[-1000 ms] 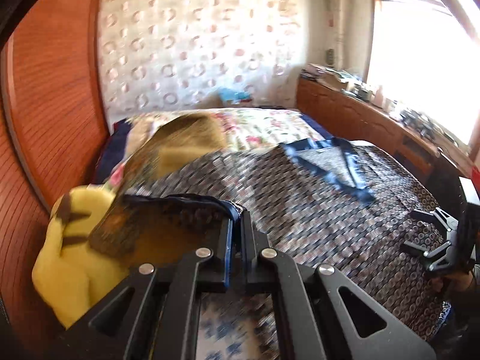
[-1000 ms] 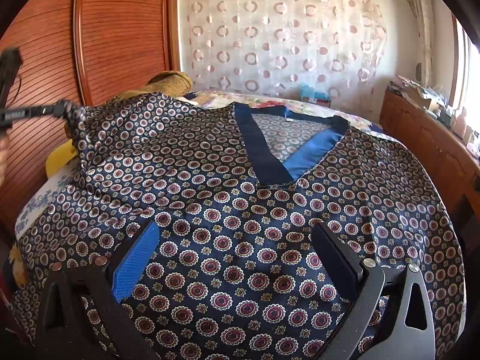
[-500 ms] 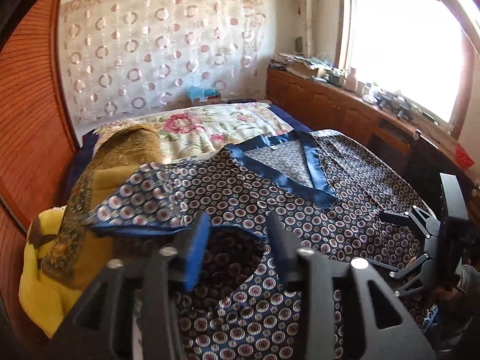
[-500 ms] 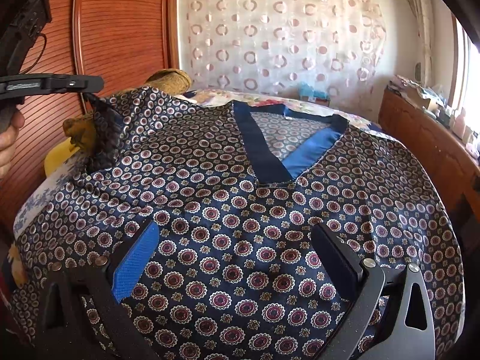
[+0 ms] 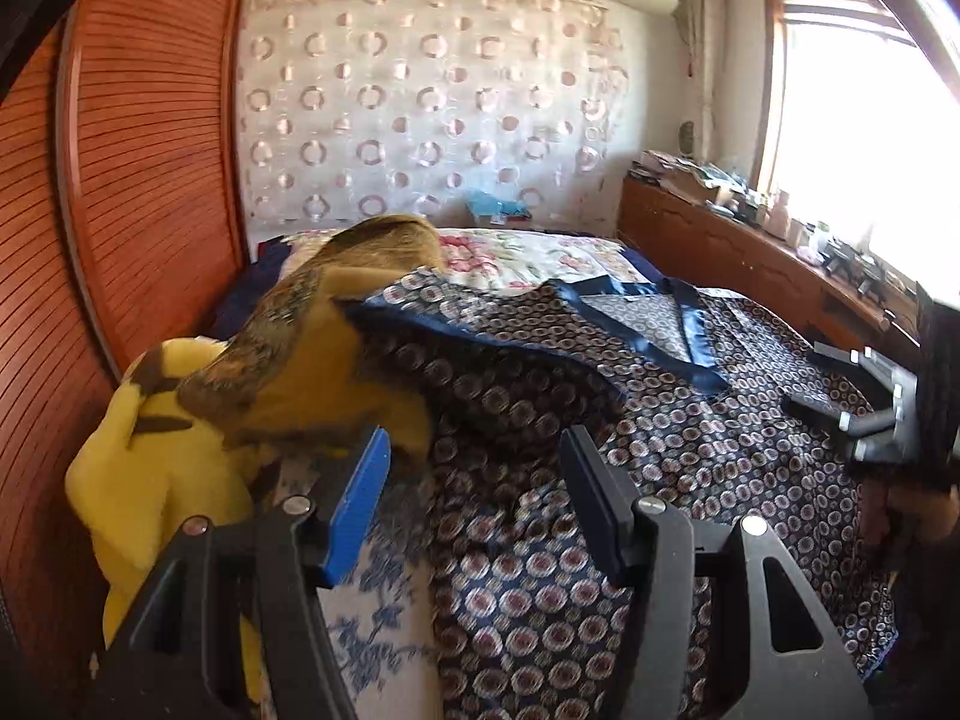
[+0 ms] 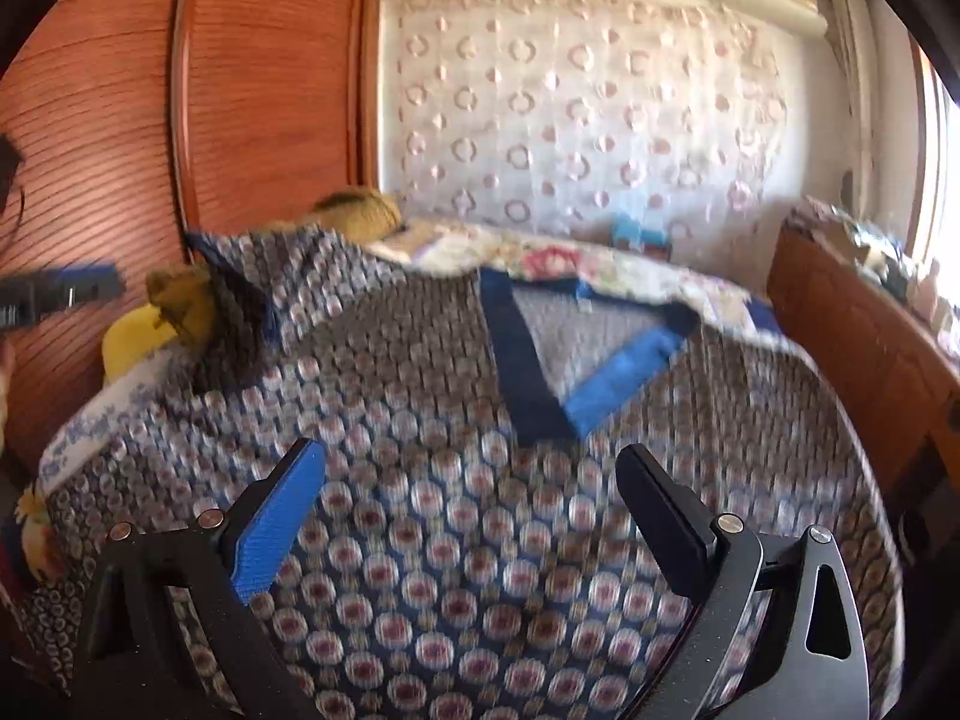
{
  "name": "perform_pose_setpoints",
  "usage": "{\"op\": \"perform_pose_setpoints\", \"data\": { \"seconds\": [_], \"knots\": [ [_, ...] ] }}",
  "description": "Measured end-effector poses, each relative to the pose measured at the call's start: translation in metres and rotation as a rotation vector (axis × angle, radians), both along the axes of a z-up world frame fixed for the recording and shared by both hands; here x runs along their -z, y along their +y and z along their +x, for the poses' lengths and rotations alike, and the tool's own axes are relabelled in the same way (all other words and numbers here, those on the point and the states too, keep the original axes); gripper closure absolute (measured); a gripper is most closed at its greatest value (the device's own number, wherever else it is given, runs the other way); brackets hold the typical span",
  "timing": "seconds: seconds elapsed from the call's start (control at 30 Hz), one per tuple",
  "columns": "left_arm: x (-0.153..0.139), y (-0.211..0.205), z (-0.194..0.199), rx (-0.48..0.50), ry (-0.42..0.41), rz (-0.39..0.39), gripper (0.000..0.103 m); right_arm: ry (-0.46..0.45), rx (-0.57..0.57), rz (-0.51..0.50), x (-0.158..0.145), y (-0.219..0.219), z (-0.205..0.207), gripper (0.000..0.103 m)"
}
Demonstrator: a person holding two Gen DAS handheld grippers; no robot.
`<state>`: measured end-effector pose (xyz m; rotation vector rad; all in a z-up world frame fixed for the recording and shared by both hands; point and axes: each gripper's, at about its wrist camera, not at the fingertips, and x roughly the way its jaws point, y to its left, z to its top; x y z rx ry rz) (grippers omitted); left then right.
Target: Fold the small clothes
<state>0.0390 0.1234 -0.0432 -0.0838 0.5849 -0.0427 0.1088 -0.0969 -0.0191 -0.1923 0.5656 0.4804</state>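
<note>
Here the navy circle-print top (image 6: 456,540) lies spread, one sleeve rumpled, the left gripper (image 5: 474,504) opening empty, the right gripper (image 6: 474,516) spread.

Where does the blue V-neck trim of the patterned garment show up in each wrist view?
Left wrist view: the V-neck trim sits right of centre, beyond the tongs, seen at a slant.
Right wrist view: the V-neck trim sits at centre, blurred, above the open tongs.
Shared landmark: the circle-patterned curtain behind the bed.
</note>
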Motion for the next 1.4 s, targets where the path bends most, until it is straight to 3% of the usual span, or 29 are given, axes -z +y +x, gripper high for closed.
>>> {"op": "perform_pose_setpoints", "data": {
  "seconds": [0.23, 0.53, 0.6, 0.7, 0.77, 0.83, 0.97, 1.13, 1.3, 1.33, 1.4],
  "knots": [
    [0.017, 0.009, -0.022, -0.032, 0.029, -0.016, 0.045, -0.076, -0.135, 0.026, -0.035, 0.039, 0.028, 0.004],
    [0.026, 0.018, -0.03, -0.041, 0.052, -0.025, 0.045, 0.044, -0.363, 0.025, -0.03, 0.148, 0.068, 0.004],
    [0.026, 0.019, -0.032, -0.04, 0.05, -0.023, 0.045, 0.076, -0.397, 0.006, -0.024, 0.171, 0.074, 0.009],
    [0.027, 0.02, -0.034, -0.045, 0.05, -0.015, 0.045, 0.142, -0.448, -0.053, -0.011, 0.201, 0.081, 0.019],
    [0.027, 0.021, -0.034, -0.047, 0.05, -0.015, 0.045, 0.186, -0.473, -0.095, 0.0, 0.215, 0.085, 0.04],
    [0.028, 0.02, -0.034, -0.047, 0.052, -0.013, 0.045, 0.194, -0.475, -0.123, 0.005, 0.221, 0.088, 0.053],
    [0.029, 0.021, -0.034, -0.044, 0.053, -0.013, 0.045, 0.244, -0.479, -0.104, 0.01, 0.215, 0.098, 0.093],
    [0.03, 0.018, -0.033, -0.041, 0.056, -0.011, 0.045, 0.277, -0.456, -0.024, 0.007, 0.191, 0.112, 0.099],
    [0.03, 0.014, -0.031, -0.035, 0.059, -0.008, 0.045, 0.29, -0.285, -0.033, 0.014, 0.158, 0.132, 0.099],
    [0.031, 0.013, -0.03, -0.034, 0.06, -0.007, 0.045, 0.291, -0.262, -0.032, 0.015, 0.152, 0.135, 0.097],
    [0.031, 0.01, -0.028, -0.028, 0.061, -0.008, 0.045, 0.288, -0.228, -0.053, 0.015, 0.145, 0.136, 0.083]
  ]
}}
